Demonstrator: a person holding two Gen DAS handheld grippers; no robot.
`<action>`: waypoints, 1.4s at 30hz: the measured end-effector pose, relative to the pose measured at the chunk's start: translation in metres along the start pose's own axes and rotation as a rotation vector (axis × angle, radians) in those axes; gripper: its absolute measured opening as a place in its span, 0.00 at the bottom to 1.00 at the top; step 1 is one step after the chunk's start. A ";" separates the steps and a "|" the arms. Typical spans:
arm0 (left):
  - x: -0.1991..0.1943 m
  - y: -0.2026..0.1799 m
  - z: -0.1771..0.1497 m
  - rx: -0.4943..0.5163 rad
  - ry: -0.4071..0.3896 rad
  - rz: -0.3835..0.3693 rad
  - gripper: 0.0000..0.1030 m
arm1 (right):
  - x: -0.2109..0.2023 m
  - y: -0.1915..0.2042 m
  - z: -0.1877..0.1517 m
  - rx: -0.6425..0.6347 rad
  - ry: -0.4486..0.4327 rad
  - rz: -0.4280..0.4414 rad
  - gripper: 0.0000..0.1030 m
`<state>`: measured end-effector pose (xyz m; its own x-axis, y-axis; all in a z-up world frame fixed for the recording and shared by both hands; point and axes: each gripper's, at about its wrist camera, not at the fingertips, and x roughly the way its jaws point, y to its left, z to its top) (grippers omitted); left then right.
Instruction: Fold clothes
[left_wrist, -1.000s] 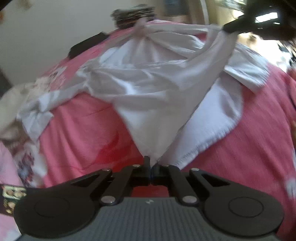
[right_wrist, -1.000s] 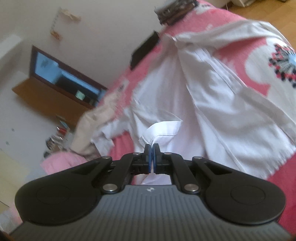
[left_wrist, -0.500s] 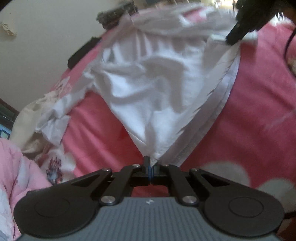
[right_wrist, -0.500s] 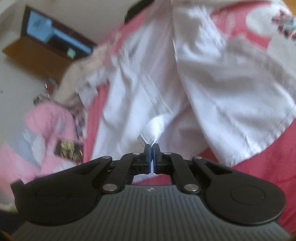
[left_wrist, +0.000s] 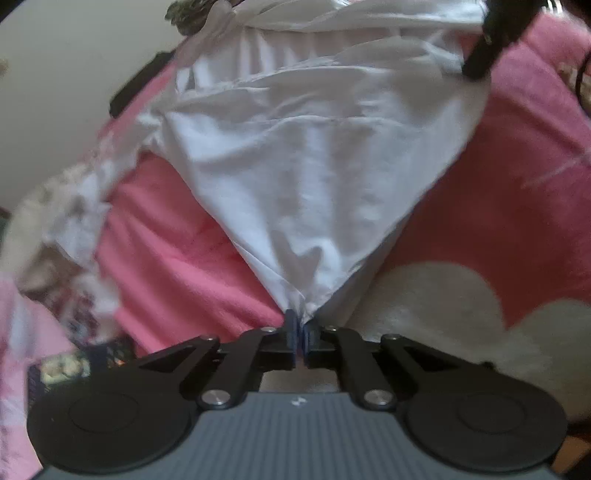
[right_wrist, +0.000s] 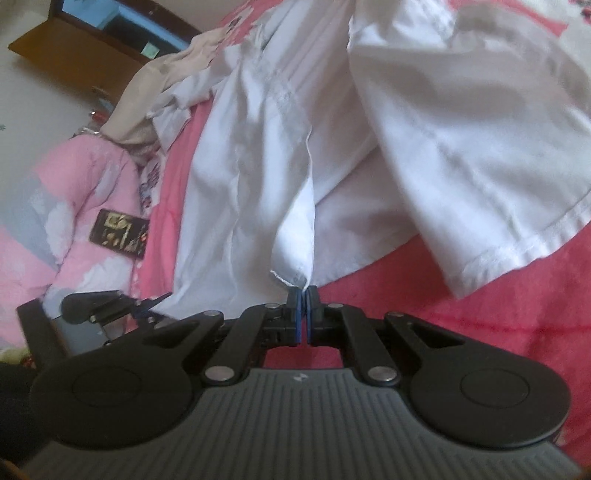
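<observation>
Pinches a corner of the shirt (left_wrist: 314, 166) in the left gripper (left_wrist: 299, 328), at 6 o'clock in the left view. Has just been easing those jaws apart by a crack, with the cloth caught between them and drawn to a point there. Fans out from that pinch toward 12 o'clock as a taut white triangle, which suggests a pull meant to flatten the panel. Meets the right gripper at 1 o'clock in that view, clamped on the far edge.

Grips a hem corner in the right gripper (right_wrist: 303, 295), jaws narrow and closed on the cloth. Hangs a folded flap from there up toward 12 o'clock, with a looser panel draped to 2 o'clock. Shows the left gripper low at 9 o'clock in the right view, so the two corners sit well apart along one edge: likely a stretch before laying a fold.

Lies mostly on the bed (left_wrist: 177, 258), over its pink cover, crumpled toward the far end. Leaves a dark packet (right_wrist: 118, 230) at 9 o'clock, clear of the cloth. Probably an early step, no neat fold yet.
</observation>
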<state>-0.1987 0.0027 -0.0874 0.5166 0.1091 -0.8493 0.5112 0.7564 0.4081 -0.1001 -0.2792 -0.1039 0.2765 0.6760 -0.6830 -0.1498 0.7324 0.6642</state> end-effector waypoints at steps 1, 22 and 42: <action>-0.002 0.006 -0.003 -0.022 0.002 -0.031 0.15 | 0.001 0.000 -0.001 -0.001 0.011 0.009 0.03; -0.010 0.102 0.050 -0.285 -0.021 -0.125 0.37 | -0.058 0.084 0.099 -0.446 -0.033 -0.093 0.33; 0.102 0.240 0.157 -0.715 -0.135 -0.005 0.37 | 0.104 0.147 0.327 -0.567 -0.181 -0.180 0.36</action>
<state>0.0844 0.0945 -0.0240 0.6192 0.0592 -0.7830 -0.0369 0.9982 0.0463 0.2167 -0.1280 0.0219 0.4934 0.5500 -0.6738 -0.5534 0.7962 0.2447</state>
